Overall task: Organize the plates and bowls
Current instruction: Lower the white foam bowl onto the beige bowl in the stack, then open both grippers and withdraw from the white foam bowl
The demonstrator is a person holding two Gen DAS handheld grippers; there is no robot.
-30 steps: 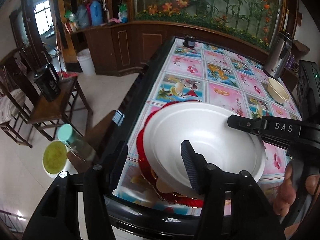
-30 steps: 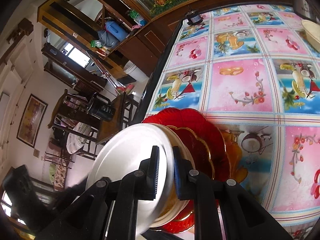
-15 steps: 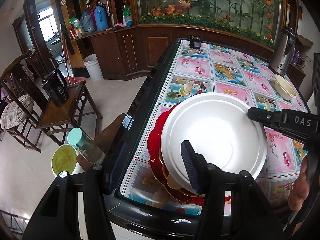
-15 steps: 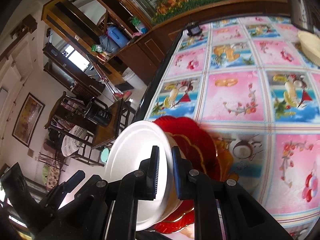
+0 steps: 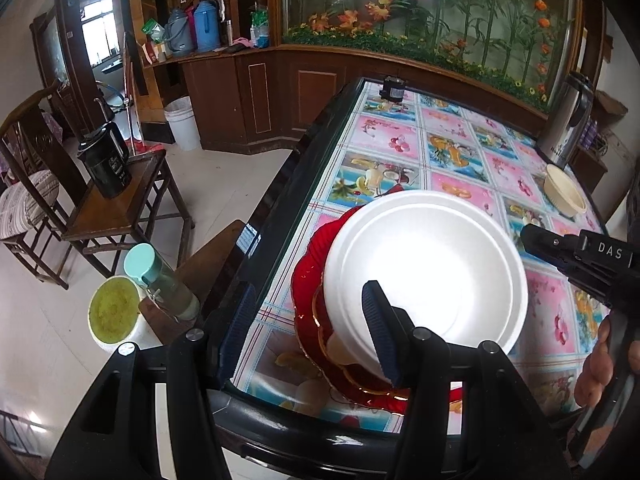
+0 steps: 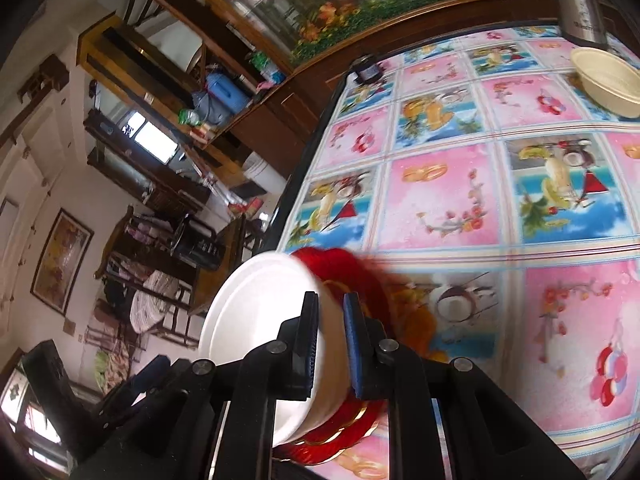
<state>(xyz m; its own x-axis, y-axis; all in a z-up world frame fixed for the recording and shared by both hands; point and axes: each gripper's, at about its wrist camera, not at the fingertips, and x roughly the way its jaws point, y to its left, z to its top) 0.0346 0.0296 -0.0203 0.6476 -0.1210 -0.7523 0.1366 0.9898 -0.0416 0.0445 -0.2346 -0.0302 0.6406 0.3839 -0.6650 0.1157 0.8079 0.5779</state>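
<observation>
A white foam bowl (image 5: 428, 268) sits on a stack of red plates (image 5: 308, 292) near the table's front left corner. My right gripper (image 6: 331, 344) is shut on the bowl's rim (image 6: 256, 320), with one finger inside and one outside; it also shows at the right of the left wrist view (image 5: 576, 256). My left gripper (image 5: 308, 332) is open and empty, just in front of the bowl and plates. A cream bowl (image 5: 562, 194) stands alone at the far right of the table, also seen in the right wrist view (image 6: 608, 80).
The table (image 5: 400, 148) has a fruit-patterned cloth and a dark edge. A steel kettle (image 5: 568, 120) stands at the back right, a small black object (image 5: 394, 88) at the back edge. Left of the table are a stool with a bottle (image 5: 160, 280), wooden chairs and a black jug (image 5: 106, 164).
Both grippers have drawn back and up from the table. The white bowl in the right gripper has shifted a little over the red plates. The left gripper stays open.
</observation>
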